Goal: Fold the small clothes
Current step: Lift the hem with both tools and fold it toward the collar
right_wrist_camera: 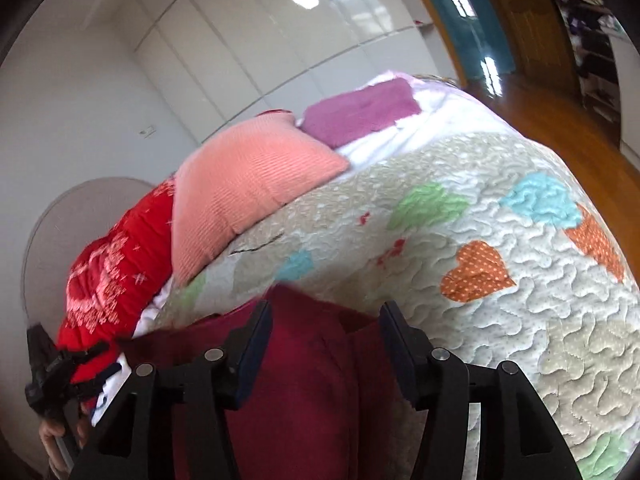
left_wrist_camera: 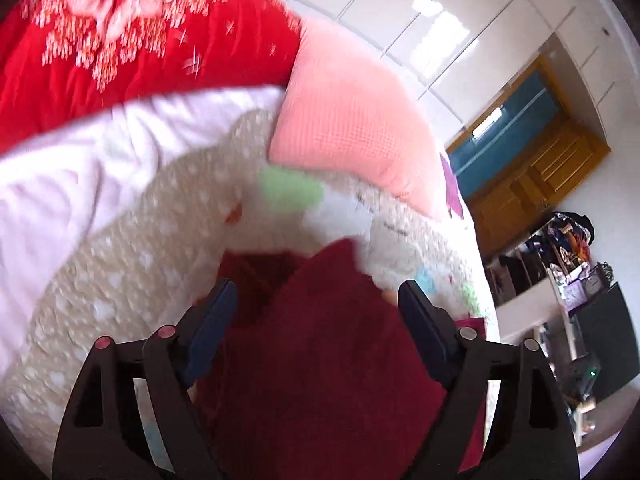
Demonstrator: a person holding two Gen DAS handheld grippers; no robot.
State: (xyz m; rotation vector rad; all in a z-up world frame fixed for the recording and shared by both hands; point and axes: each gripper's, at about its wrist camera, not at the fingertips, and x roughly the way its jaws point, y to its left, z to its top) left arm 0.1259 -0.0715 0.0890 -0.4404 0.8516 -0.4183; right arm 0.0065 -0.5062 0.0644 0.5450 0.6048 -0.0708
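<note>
Maroon knit garment [left_wrist_camera: 320, 344] lies on the quilted bedspread [left_wrist_camera: 120, 272], bunched up between the fingers of both tools. Left gripper [left_wrist_camera: 316, 304] has its jaws spread wide, dark cloth filling the gap and running under them; the pads don't seem to pinch it, though motion blur makes contact hard to judge. Right gripper [right_wrist_camera: 324, 328] is likewise spread apart, straddling a raised fold of the same garment [right_wrist_camera: 304, 380], not clenched. Each gripper has two dark blue padded fingers on black plastic linkages with round rivets. Bedspread is cream and beige, wavy stitched, with heart patches in the right view: two orange dotted ones [right_wrist_camera: 476, 272], plus green and light blue ones. Three pillows sit at the head end: one salmon ribbed cushion [right_wrist_camera: 244, 196], one purple fuzzy one [right_wrist_camera: 360, 112], one red with white embroidery [right_wrist_camera: 112, 272]. White sheet [left_wrist_camera: 80, 168] shows beside the quilt. Glossy white wardrobe panels [right_wrist_camera: 248, 40] stand behind. Open shelving [left_wrist_camera: 560, 256] holds cluttered items too small to identify. Wooden floor [right_wrist_camera: 560, 120] lies beyond the bed.
</note>
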